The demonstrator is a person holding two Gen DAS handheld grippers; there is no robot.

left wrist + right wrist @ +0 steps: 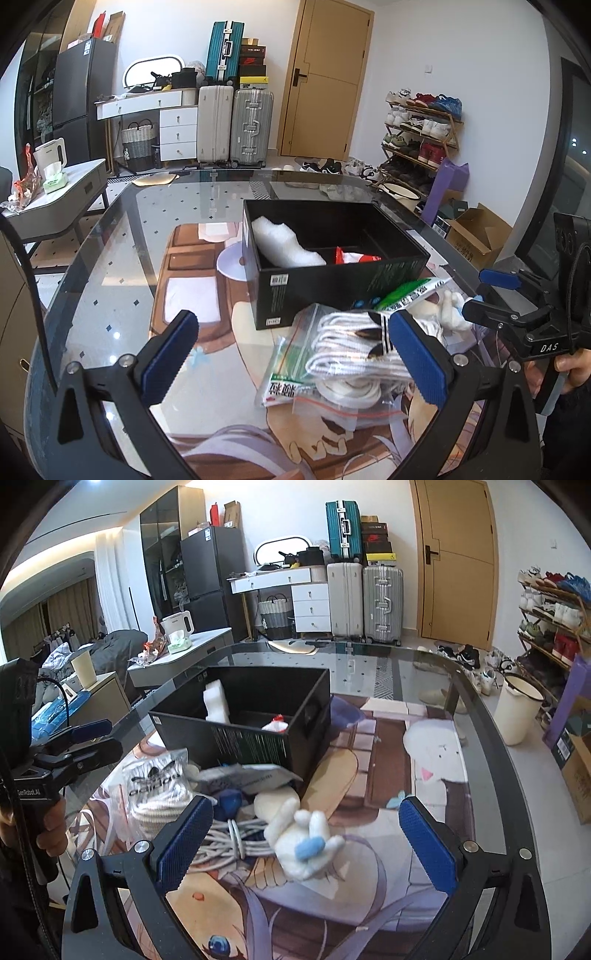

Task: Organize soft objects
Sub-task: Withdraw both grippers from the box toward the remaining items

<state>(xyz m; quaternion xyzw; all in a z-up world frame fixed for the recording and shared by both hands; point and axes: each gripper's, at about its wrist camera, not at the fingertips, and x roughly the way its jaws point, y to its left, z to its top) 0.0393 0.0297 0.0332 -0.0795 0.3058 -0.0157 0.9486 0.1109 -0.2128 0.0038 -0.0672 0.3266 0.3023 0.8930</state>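
Observation:
A black box stands on the glass table and holds white bubble wrap and a red-and-white packet. My left gripper is open, low over the table, with a clear zip bag of white cord lying between its fingers and against the right pad. A green-and-white packet leans on the box. My right gripper is open around a white plush toy with a blue patch, not touching it. Beside the plush lie a coiled white cable, a grey packet and the zip bag.
The glass table covers a printed anime mat and curves away at the right edge. A white bucket, shoe rack and cardboard box stand on the floor to the right. A side table with a kettle is at left.

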